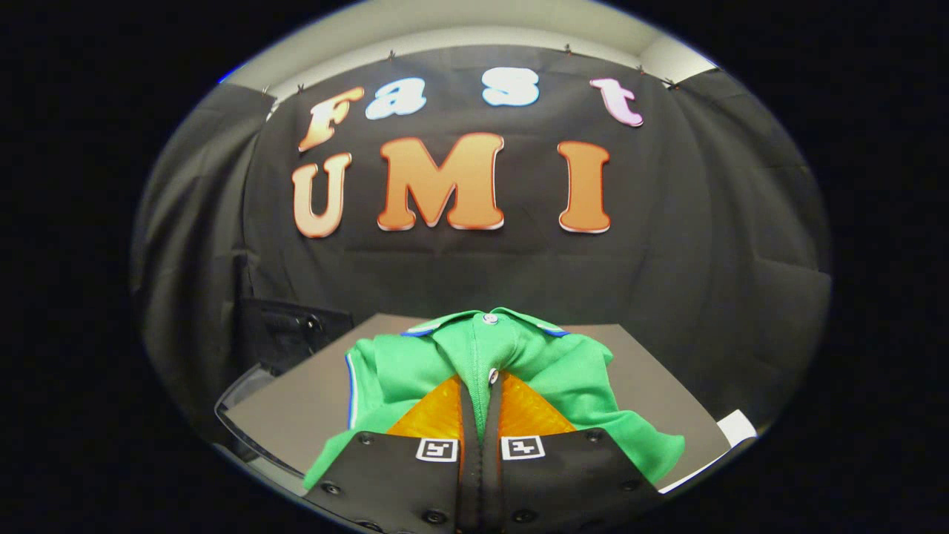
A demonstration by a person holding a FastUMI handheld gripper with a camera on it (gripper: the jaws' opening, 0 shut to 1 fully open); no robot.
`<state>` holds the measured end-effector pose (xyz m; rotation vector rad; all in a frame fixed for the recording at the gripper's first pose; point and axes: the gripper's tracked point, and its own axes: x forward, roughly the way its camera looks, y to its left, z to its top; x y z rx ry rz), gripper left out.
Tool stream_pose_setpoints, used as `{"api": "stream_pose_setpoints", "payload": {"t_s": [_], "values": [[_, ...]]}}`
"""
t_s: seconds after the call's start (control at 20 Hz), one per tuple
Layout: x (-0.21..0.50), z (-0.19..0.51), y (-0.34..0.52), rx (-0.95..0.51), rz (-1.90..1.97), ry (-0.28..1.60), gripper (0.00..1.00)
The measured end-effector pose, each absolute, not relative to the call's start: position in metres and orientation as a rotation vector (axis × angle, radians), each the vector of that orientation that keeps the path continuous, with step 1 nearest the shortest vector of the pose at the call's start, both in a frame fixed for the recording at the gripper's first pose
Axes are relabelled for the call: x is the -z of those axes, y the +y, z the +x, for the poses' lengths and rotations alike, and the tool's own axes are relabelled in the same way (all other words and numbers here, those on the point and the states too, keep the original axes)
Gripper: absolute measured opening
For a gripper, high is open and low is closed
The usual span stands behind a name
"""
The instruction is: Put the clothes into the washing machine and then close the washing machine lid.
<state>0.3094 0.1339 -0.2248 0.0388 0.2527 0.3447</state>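
The gripper, its two fingers pinched together on a fold of the bright green knit polo shirt with blue-trimmed collar bunched at twelve o'clock over the grey flat surface, should lift straight up, keeping the pinch firm so dangling cloth clears.

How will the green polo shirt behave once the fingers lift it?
The green polo shirt with blue collar trim will probably hang limp: it already bunches in folds around the gripper, whose fingers pinch its placket. Likely light; its loose sides may trail over the grey table.

Shirt front behind fingers
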Motion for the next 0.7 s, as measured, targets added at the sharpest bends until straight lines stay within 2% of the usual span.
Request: {"api": "stream_pose_setpoints", "payload": {"t_s": [0.3,0.7], "values": [[0.176,0.3,0.148,-0.414,0.056,0.028,0.08],[0.152,0.303,0.172,-0.379,0.076,-0.055,0.08]]}}
